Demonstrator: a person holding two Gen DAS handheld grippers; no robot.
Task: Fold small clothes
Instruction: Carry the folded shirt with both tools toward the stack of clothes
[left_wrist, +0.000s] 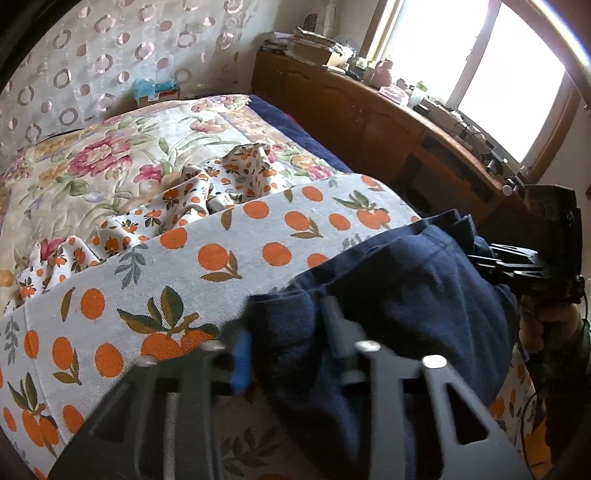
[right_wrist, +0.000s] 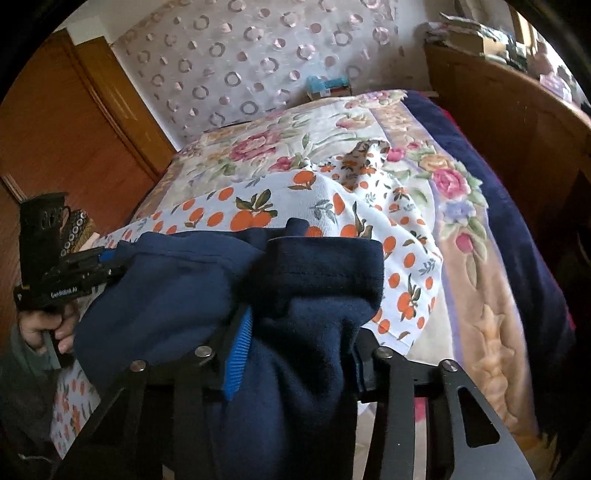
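Over bed edge: both tools (L (left_wrist: 291, 332), R (right_wrist: 299, 332)) clamp navy garment (left_wrist: 388, 280).

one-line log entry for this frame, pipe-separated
phase: mid-fold | left gripper: shut on navy garment | right gripper: shut on navy garment | surface: orange-print cloth on bed | crumpled orange-print garment: untouched

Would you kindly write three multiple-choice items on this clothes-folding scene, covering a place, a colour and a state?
1. Where does the orange-print cloth lie?
A. on the floral bedspread
B. on the wooden cabinet
C. on the windowsill

2. What colour is the garment held by the grippers?
A. red
B. navy blue
C. white

3. How is the right gripper?
A. open, hanging free
B. shut on the garment
C. out of view

Answers: 1 A, the cloth spreads over the bedspread; 2 B, its fabric is dark blue in both views; 3 B, navy fabric is bunched between its fingers, as with the left gripper.
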